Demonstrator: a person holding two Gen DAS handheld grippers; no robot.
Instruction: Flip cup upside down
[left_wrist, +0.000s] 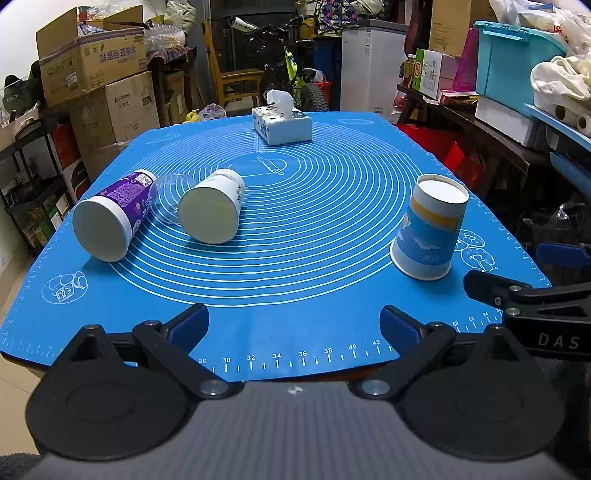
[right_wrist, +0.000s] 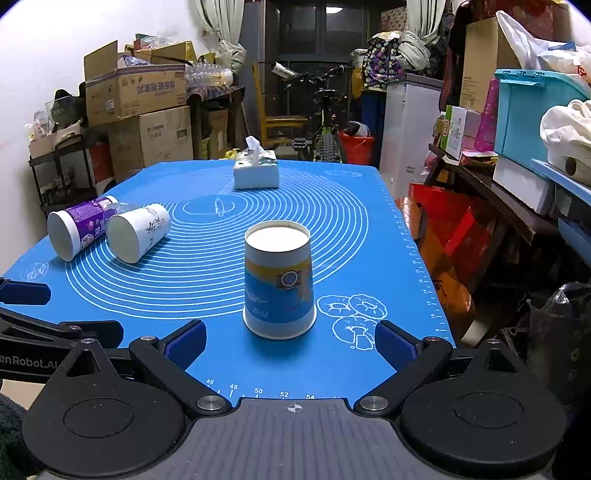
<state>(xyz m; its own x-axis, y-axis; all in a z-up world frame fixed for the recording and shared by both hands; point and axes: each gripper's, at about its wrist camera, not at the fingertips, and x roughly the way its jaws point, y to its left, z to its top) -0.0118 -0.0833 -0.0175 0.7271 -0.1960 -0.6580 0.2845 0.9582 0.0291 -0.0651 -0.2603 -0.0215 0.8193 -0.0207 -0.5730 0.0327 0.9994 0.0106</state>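
Blue paper cup stands upside down on the blue mat, wide rim flat on the mat, white base up. It sits near the mat's right side, just beside the printed mushroom drawings.

My right claw is spread wide and holds nothing. The cup stands just ahead of the gap between the two blue pads, touching neither.

My left claw is also spread wide, nothing in it, over the near edge of the mat by the printed ruler marks. From here the blue cup is off to the right, ahead of the other claw's finger.

Far left of the mat: purple cup lying on its side, white base toward me. White cup also on its side just beside it. A clear plastic cup lies between the two; cannot tell if it touches them.

Tissue box at the far end of the mat, a tissue sticking up from it.
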